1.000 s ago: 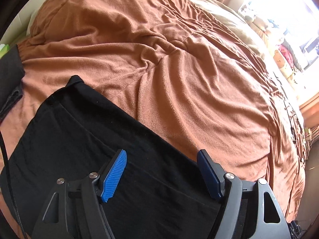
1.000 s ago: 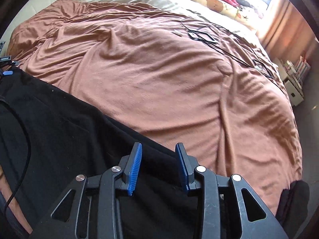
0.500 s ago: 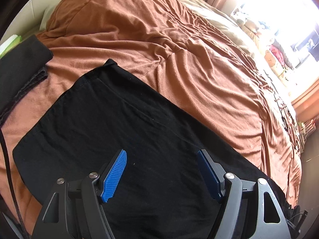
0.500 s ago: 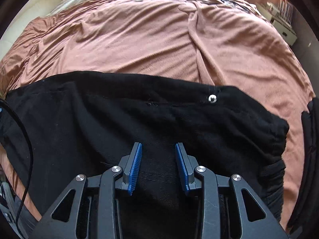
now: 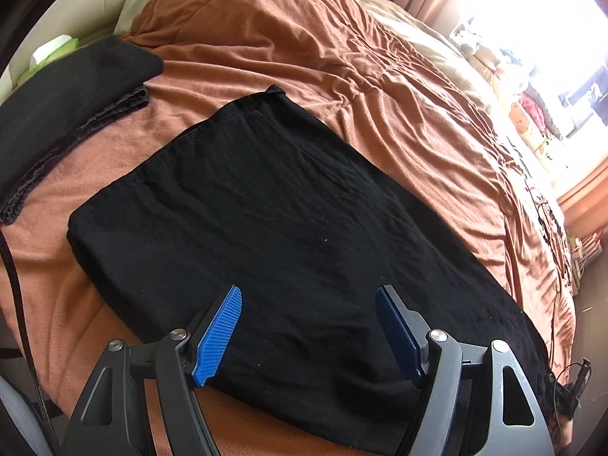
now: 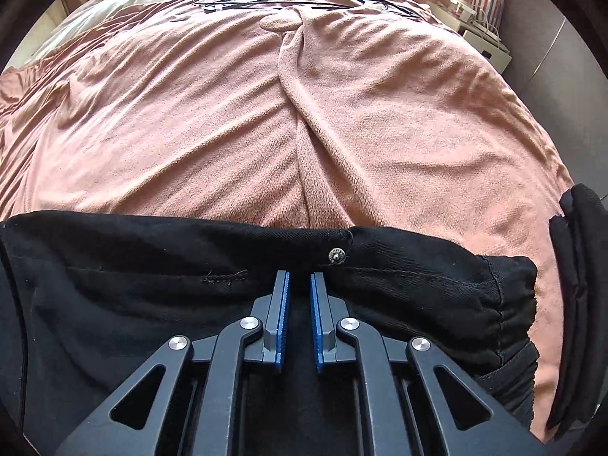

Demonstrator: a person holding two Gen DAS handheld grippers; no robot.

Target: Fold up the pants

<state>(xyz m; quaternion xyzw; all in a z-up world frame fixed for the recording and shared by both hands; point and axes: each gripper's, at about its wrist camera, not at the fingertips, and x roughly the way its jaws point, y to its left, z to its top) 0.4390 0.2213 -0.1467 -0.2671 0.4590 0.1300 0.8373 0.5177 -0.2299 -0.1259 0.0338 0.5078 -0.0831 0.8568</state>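
Since the earlier frames, the left tongs (image 5: 307, 326) had slid along the black pants (image 5: 273, 228) so that the hem end came fully into its view, and the right tongs (image 6: 300, 304) had swung round and come down over the waistband; its jaws had just been closing.

The pants lay flat on the bed's rust-brown blanket (image 5: 380, 87), stretched lengthwise along the near edge. In the left wrist view the left tongs stood spread wide above the leg part of the pants, blue pads (image 5: 218, 336) apart with nothing between them. A second folded black garment (image 5: 72, 91) lay on the blanket beyond the hem of the pants, not touching them, with a green-and-white box (image 5: 53, 51) behind it.

In the right wrist view the right tongs were almost pressed together, a narrow slit left between the pads, over the pants just below the waistband and just beside the metal button (image 6: 336, 255). Whether cloth was pinched between them I cannot tell. Past the pants, black cables (image 6: 243, 0) lay across the far side of the blanket. No container held anything belonging to the task.
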